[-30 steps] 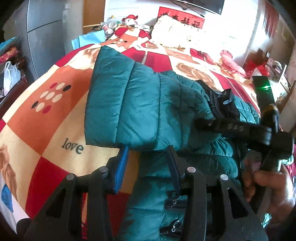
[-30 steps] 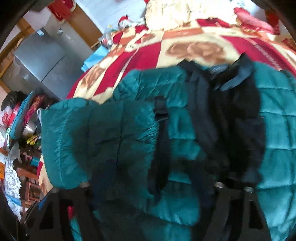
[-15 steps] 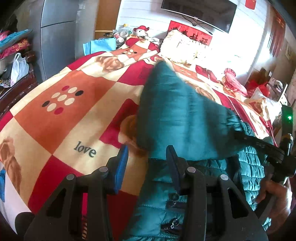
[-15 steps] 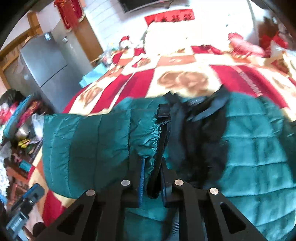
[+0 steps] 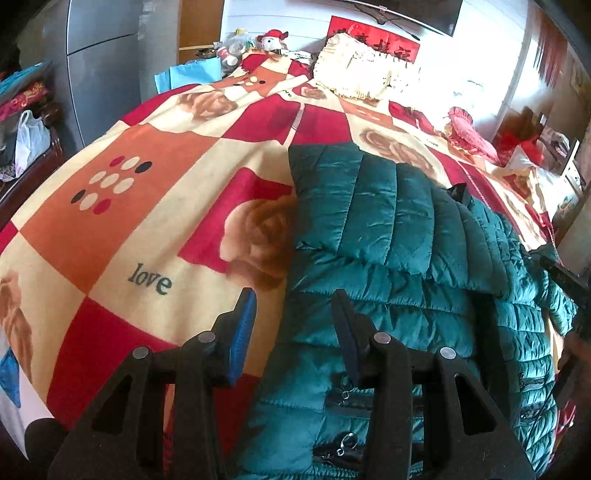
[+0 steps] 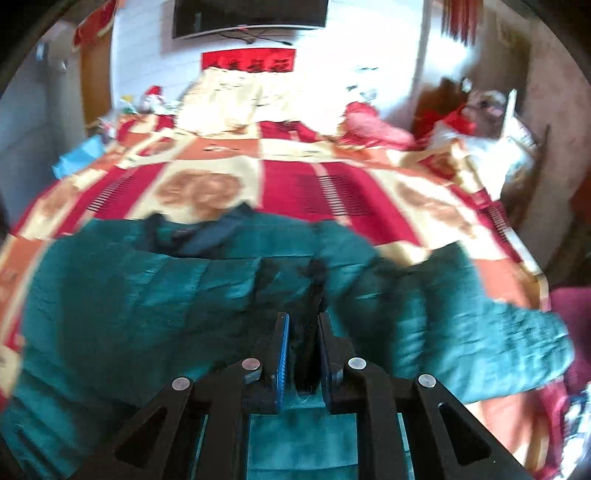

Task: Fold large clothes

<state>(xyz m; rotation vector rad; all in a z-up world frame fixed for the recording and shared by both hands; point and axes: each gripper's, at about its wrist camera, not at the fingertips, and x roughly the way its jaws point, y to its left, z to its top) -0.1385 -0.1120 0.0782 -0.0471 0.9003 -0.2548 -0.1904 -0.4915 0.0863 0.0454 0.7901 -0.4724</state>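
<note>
cream pillow (image 5: 354,70) sitting at the head of the patchwork bedspread (image 5: 155,206) | teal puffer jacket (image 5: 399,258) lying on it — sleeve folded across | left gripper (image 5: 293,317) hovering spread, empty | right gripper (image 6: 302,345) pinching dark jacket trim

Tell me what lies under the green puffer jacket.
The green puffer jacket lies on the patchwork blanket, which shows all around it. The blanket directly beneath is covered, so unseen.

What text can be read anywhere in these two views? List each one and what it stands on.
"love": dark letters on a cream square of the bedspread, left wrist view.
Gold characters on the red banner behind the pillow: too small to read.
The same banner in the right wrist view: blurred, unreadable.
The green jacket: no label or brand shows.
</note>
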